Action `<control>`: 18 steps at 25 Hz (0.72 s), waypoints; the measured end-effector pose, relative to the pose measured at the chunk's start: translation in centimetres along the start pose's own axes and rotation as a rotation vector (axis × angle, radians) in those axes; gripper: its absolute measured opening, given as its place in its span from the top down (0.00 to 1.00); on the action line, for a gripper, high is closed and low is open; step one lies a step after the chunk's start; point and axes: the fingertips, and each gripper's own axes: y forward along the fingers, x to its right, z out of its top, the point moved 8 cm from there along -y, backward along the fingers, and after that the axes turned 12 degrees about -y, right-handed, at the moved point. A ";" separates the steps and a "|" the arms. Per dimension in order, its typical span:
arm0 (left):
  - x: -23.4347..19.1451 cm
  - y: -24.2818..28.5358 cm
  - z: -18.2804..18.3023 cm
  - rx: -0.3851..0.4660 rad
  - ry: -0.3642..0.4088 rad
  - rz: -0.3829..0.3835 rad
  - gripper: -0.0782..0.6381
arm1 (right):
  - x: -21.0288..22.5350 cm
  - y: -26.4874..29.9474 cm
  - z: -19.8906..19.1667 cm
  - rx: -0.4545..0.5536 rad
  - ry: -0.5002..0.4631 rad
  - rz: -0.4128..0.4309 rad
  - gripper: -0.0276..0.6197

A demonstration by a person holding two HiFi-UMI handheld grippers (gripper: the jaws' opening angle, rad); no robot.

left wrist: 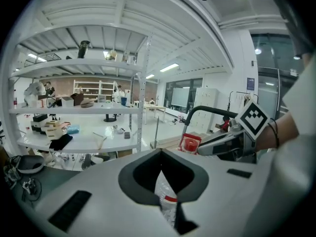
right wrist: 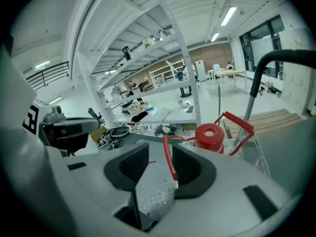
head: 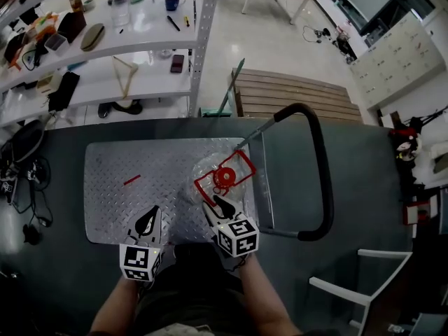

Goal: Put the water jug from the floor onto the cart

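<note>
The clear water jug with a red cap stands upright on the right part of the cart's steel deck. Its red wire handle reaches toward me and runs between the jaws of my right gripper, close to the right-hand jaw. Those jaws stand open, and the pads do not pinch the handle. My left gripper hovers over the deck's near edge, left of the jug, with a narrow gap between its jaws and nothing in them. Through that gap in the left gripper view the jug's body shows.
The cart's black push handle arches up on the right. A small red strip lies on the deck's left half. White shelving with clutter stands beyond the cart, beside a wooden pallet. A white frame is at lower right.
</note>
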 end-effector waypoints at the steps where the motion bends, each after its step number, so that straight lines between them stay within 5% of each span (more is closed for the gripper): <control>1: 0.0 -0.3 0.2 0.011 -0.001 -0.004 0.88 | -0.2 -0.8 0.1 0.020 0.009 -0.014 0.77; 8: 0.4 -1.8 -0.8 0.027 0.005 -0.011 0.88 | -0.7 -5.9 1.6 0.162 0.071 -0.075 0.77; 18: 4.3 -6.8 -0.8 0.113 0.004 0.049 0.88 | -0.7 -11.4 2.1 0.219 -0.060 -0.092 0.92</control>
